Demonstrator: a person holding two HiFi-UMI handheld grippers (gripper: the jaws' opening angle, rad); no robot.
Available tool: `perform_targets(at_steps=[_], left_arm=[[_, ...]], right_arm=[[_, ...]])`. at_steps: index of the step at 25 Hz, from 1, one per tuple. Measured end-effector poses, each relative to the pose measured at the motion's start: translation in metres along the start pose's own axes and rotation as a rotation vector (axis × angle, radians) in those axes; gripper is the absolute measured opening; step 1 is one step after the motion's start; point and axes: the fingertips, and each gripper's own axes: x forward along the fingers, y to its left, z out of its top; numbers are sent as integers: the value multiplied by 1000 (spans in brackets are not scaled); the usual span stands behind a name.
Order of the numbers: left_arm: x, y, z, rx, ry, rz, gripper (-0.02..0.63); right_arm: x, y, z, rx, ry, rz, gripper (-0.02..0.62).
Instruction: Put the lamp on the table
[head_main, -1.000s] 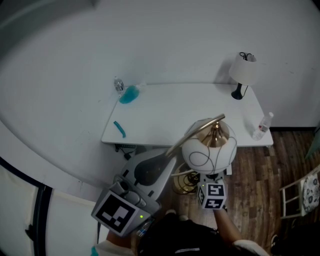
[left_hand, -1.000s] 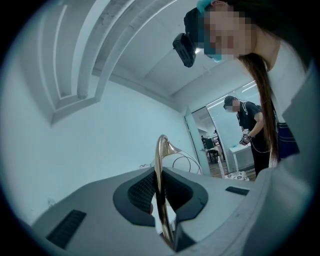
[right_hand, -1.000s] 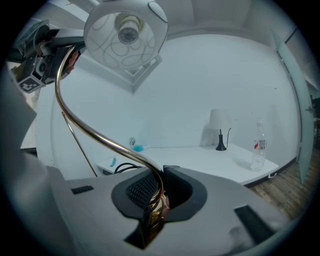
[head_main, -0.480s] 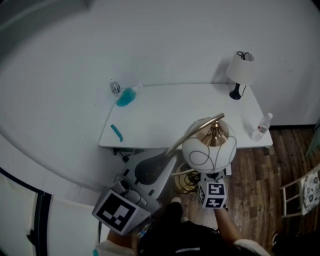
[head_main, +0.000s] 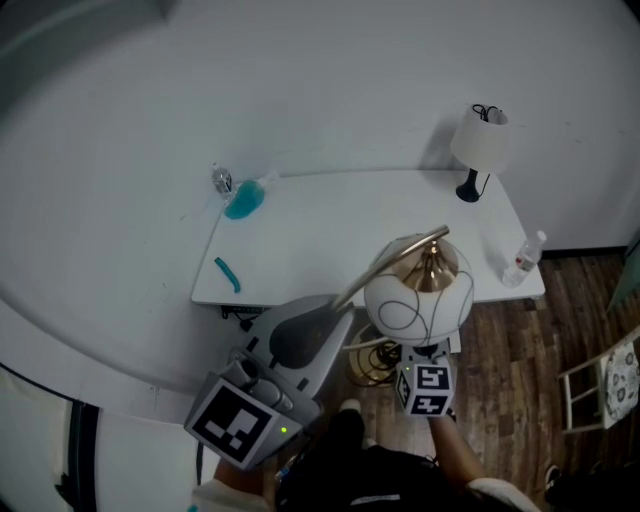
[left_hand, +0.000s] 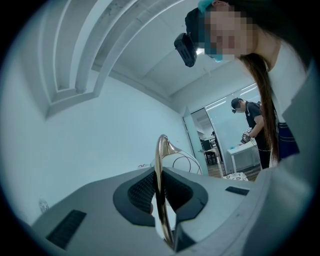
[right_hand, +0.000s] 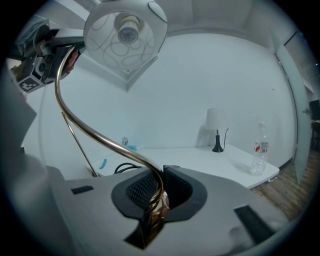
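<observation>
table, left end: teal stick near the front edge, blue object and a small clear container at the back corner, touching or nearly so.

left gripper: jaws clamped on the curved brass arm of the lamp, pads tight on both sides.

lamp is not on the table. It's held in the air at the table's near edge, over the wood floor, round white shade on top.

right gripper: jaws closed on the lamp's brass stem low down, black cord looping just beside it.

table, right end: small white-shade lamp at the back, water bottle upright at the front corner.
</observation>
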Motion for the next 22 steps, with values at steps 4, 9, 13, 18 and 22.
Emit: perform_targets(at_steps=[4,9,13,18,22], left_arm=[[5,11,-2,0,-3,-7,26],[8,28,-5,-2,-14,-13,26],[10,41,-9,-3,-14,-15,26],[13,57,-12,-1,-12,-19,26],[15,80,-19,-9,-14,-26,26]], right_arm=[[11,0,3,2,0,-7,34],[27,6,6,3,-2,-14,34],[41,11,8,3,-5,-14,34],[55,16,12,6,-4,-17,34],[75,25,13,6,0,-25,34]])
